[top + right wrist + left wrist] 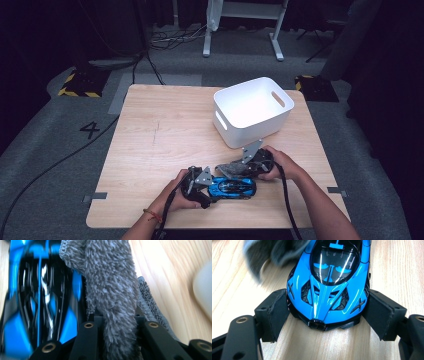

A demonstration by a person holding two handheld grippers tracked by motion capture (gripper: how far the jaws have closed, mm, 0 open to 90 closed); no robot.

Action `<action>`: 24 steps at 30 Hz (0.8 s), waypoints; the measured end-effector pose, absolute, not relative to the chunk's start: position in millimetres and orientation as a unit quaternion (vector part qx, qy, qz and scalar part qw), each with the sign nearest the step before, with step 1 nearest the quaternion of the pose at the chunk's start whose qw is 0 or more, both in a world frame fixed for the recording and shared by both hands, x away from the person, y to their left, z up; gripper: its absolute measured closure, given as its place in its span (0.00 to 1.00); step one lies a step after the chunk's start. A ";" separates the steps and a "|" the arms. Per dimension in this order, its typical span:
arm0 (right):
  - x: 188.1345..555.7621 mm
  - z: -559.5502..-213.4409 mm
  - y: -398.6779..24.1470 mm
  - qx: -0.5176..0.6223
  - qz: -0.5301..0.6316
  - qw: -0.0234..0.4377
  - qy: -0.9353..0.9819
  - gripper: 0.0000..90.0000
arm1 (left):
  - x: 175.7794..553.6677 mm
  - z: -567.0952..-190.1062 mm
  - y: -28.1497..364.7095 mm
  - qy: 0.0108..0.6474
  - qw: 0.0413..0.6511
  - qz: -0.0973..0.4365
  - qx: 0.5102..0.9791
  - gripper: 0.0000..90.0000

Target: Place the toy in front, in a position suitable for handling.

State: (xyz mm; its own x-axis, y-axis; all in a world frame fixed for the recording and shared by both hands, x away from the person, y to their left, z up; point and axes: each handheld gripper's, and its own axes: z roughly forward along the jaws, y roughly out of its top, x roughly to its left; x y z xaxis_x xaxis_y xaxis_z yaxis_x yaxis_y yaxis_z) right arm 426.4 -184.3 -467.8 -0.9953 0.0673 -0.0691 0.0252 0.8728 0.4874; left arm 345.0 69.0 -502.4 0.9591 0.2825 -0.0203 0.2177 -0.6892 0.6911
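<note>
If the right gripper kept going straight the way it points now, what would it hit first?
Probably the blue car: the right gripper, shut on a grey cloth, points along its side, though depth is unclear.

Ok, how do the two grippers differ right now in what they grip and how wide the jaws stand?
The left gripper has its jaws spread wide, pads against the flanks of the blue toy car; the right gripper has its jaws nearly together, pinching a grey fluffy cloth. The left one's load is hard and glossy and sits on the table; the right one's is soft and bunched beside the car. Both meet at the car.
</note>
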 end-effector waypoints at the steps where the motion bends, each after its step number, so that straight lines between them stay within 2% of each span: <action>1: 426.4 -468.2 -190.9 0.033 0.254 0.040 0.966 0.83 | 345.1 -502.4 69.0 0.136 0.370 0.044 0.918 0.26; 8: 417.8 -470.6 -232.6 0.071 0.266 0.034 0.961 0.82 | 345.1 -502.4 68.9 0.136 0.370 0.043 0.918 0.26; 14: 410.4 -467.2 -257.8 0.112 0.272 0.058 0.954 0.82 | 345.2 -502.3 68.9 0.132 0.371 0.042 0.918 0.26; 21: 416.2 -460.1 -231.5 0.139 0.318 0.092 0.933 0.82 | 345.0 -502.2 68.7 0.132 0.370 0.041 0.919 0.28; 24: 423.1 -464.4 -213.9 0.139 0.326 0.069 0.933 0.82 | 344.9 -502.2 68.7 0.132 0.371 0.042 0.918 0.28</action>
State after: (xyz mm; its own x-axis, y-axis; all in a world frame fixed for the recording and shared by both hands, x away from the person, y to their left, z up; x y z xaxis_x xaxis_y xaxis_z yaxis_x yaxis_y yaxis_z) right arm 423.1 -213.9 -464.4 -0.9517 0.3046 -0.0373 0.2150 0.7487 0.6271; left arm 344.9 68.7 -502.2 0.9619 0.2726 -0.0212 0.2109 -0.6904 0.6920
